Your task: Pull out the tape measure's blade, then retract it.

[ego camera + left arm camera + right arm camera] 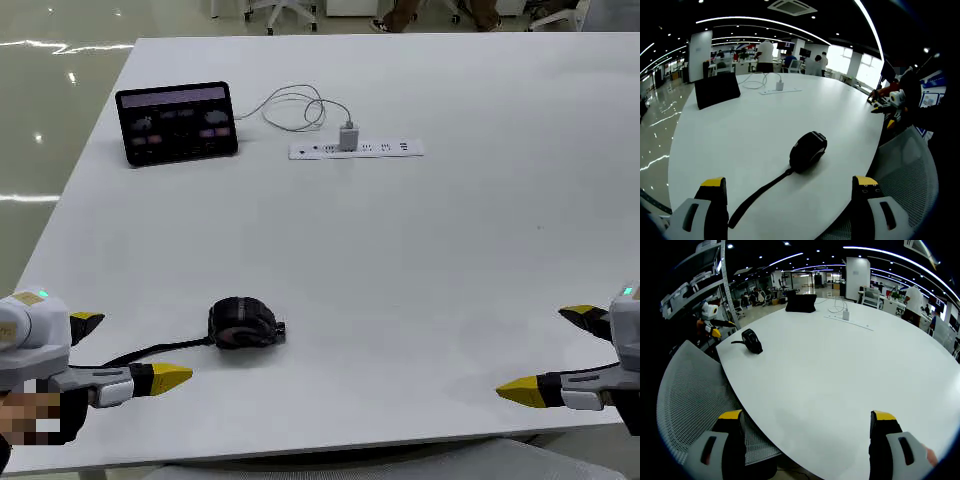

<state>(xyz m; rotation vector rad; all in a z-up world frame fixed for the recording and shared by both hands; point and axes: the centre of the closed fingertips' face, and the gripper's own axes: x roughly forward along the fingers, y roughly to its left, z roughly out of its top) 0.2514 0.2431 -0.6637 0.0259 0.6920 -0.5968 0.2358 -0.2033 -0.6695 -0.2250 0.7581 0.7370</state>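
Head view: tape measure (243, 323) sits just ahead of my left gripper (140, 348) — jaws wide, empty; right gripper (534, 351) likewise, well apart.

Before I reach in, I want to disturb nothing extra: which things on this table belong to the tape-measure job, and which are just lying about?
Job: black rounded tape measure with strap; left gripper, open; right gripper, open.
Lying about: dark tablet propped upright; white power strip; white charger with looped cable.
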